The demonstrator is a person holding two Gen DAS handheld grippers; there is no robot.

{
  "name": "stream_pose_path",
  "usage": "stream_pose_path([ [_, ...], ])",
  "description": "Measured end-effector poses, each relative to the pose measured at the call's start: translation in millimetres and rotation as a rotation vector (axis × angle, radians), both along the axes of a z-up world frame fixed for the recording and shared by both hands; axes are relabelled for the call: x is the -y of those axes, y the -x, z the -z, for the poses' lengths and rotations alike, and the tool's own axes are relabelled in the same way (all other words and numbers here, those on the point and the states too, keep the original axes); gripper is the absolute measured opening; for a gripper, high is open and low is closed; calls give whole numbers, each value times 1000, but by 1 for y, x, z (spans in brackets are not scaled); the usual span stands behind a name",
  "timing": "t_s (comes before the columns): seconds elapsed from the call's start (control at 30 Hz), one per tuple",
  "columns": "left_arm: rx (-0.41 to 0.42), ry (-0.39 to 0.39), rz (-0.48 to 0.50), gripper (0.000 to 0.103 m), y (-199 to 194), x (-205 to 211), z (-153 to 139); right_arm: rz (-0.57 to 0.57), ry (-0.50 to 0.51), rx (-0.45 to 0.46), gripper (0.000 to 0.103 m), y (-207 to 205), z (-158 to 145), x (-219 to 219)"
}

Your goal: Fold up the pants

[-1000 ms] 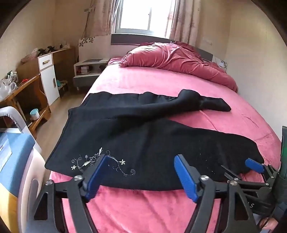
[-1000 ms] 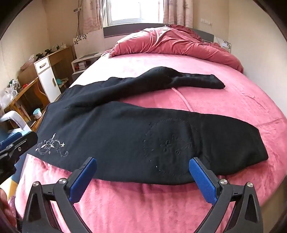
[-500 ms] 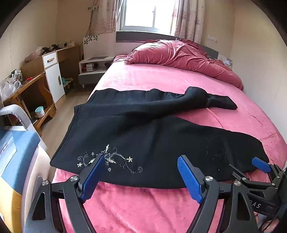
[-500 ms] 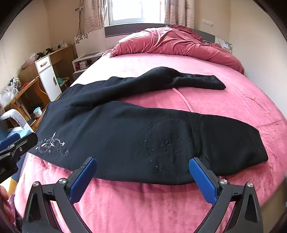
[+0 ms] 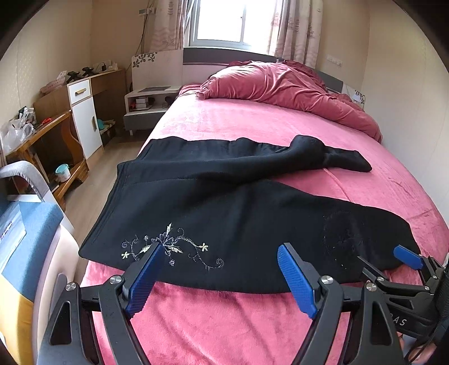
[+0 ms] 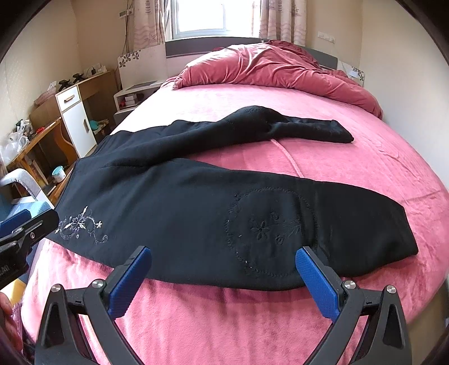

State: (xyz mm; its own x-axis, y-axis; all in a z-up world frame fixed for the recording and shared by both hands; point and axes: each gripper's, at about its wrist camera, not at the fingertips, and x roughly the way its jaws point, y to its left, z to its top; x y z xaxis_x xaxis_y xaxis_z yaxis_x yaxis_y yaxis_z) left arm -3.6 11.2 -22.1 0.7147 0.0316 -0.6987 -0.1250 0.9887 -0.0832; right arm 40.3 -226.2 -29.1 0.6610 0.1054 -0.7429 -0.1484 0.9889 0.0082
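The soft, limp pants (image 6: 196,213) are best taken at the near hem, both grippers (image 5: 221,278) (image 6: 224,278) held released

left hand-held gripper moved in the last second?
Yes. In the left wrist view the left hand-held gripper has pulled back and up: the black pants and nightstand sit lower in frame.

Both fisheye cameras looked from the foot edge of the bed (image 5: 252,123) toward the headboard and window (image 6: 202,16), low and close over the black pants (image 5: 224,207). The left wrist view sat nearer the bed's left edge, the right wrist view further right. The 2 views shared the pants, the crumpled quilt (image 6: 275,70) and the cabinet (image 5: 84,118).
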Motion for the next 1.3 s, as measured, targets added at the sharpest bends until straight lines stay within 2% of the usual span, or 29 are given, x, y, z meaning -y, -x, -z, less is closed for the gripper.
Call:
stream_pose_path([
  [0.6,0,2,-1,84,3,0,1,-3,-1,0,103,2,2,-2],
  [0.97,-37,25,-7,84,5,-5,9,3,-5,-14,103,3,7,1],
  [1.13,-84,69,-7,84,1,-15,21,2,-13,-24,103,3,11,3],
  [1.3,-160,206,-54,86,-6,-50,48,18,-112,-84,103,-2,19,23],
])
